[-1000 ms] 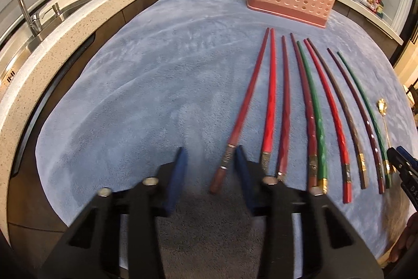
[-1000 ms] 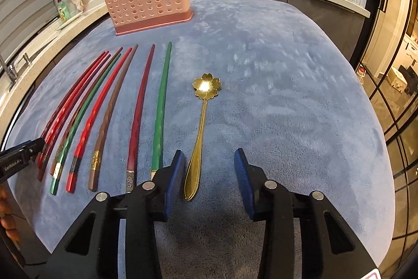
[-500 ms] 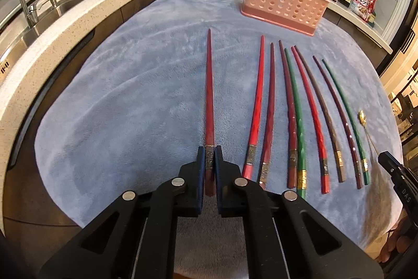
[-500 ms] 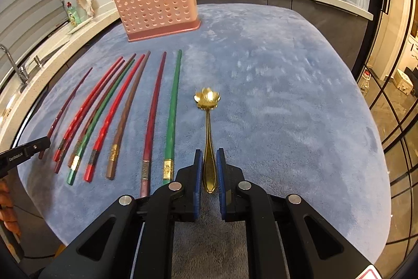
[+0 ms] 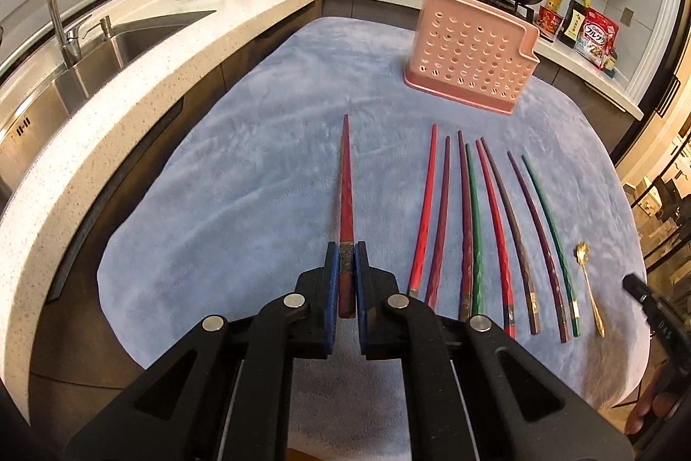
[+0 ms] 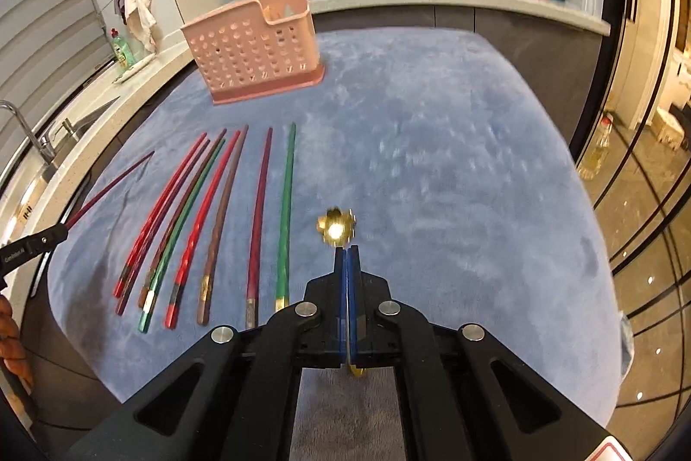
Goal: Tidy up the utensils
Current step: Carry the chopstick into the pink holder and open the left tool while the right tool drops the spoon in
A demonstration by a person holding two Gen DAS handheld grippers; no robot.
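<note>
Left hand-held gripper (image 5: 344, 250) is clamped tight on the thick end of a red chopstick (image 5: 345, 184), tip aimed toward the far edge of the blue-covered surface (image 5: 216, 180). Right hand-held gripper (image 6: 347, 251) is pinched on the gold spoon (image 6: 336, 230). Remaining chopsticks (image 6: 207, 219) lie in a row, with the pink holder (image 6: 255, 55) by the far edge.

Both wrist views look forward, close above one shared blue mat (image 5: 242, 201).

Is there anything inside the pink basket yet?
Cannot tell: the pink basket shows nothing poking above its rim, but its inside is hidden, while eight chopsticks lie on the blue mat.
</note>
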